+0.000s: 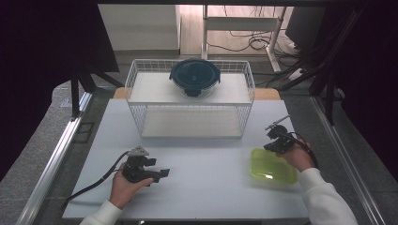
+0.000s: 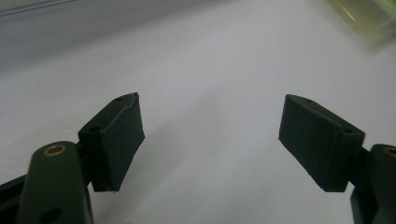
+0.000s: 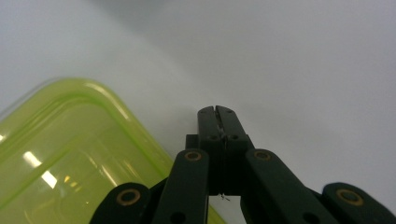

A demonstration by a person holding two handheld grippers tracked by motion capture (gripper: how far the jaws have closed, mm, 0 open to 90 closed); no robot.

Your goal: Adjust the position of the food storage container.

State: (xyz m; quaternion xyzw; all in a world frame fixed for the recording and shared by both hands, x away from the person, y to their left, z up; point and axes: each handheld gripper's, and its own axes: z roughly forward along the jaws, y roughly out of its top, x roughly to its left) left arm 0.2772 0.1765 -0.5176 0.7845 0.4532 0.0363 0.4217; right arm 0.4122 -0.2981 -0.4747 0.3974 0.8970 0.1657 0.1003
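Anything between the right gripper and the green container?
Nothing visible. The right gripper, jaws shut, sits right beside the green container's rim, with bare white table ahead. Whether they touch can't be told.

It's a plain white table [image 1: 197, 187], matte top. A white wire rack [image 1: 190, 101] sits at the far middle, with a round dark-lidded container [image 1: 195, 77] up on its top shelf. Near right, a yellow-green lidded box [image 1: 273, 167] lies flat on the table, well apart from the rack.
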